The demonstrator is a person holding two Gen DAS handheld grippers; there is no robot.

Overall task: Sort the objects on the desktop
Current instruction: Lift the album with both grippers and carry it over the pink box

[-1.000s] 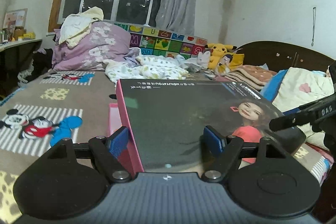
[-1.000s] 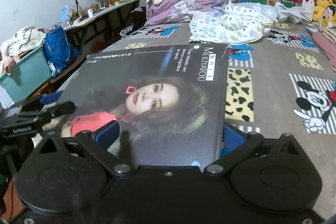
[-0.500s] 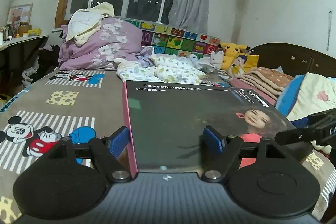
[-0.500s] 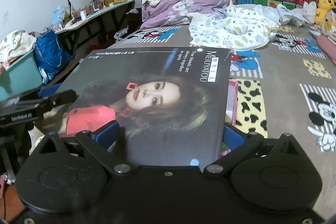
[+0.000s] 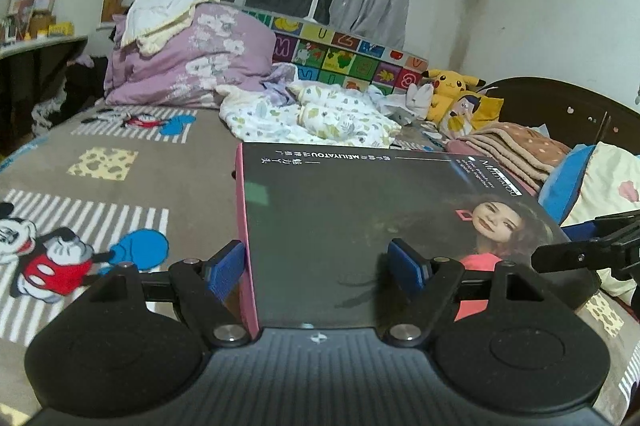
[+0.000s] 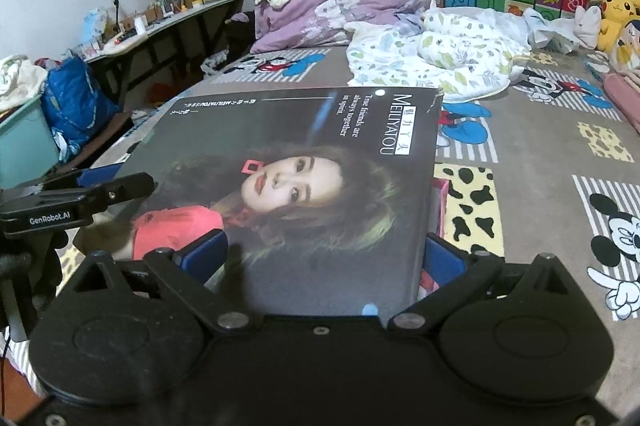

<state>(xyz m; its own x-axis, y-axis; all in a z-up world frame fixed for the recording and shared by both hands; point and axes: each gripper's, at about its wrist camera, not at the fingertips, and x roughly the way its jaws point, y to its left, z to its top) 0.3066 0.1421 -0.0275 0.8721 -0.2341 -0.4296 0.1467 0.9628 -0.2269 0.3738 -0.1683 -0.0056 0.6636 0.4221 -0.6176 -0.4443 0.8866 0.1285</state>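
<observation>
Evidently, a large flat box [image 5: 360, 226] with a dark printed lid and pink sides is being carried between two grippers over a cartoon-print bedspread [image 5: 132, 166]. Compared with a second ago, more of the bedspread is being seen beyond the box's far edge in the right wrist view, and the purple bedding pile [image 5: 188, 66] and the leaf-print blanket [image 5: 312, 114] are being shown larger in the left wrist view, so the box is being brought further over the bed towards them.

The left gripper [image 5: 320, 266] is being held wide, its blue pads set against the pink side and the dark lid at one corner of the box; the grip is being kept unchanged. The right gripper [image 6: 324, 258] is likewise being spread across a neighbouring edge of the box [image 6: 320, 166], one pad above the lid and one beside the pink wall.

Whether the box is being rested on the bedspread or held just above it cannot be told. The carry is probably being brought near its end, with a set-down spot being approached.
</observation>
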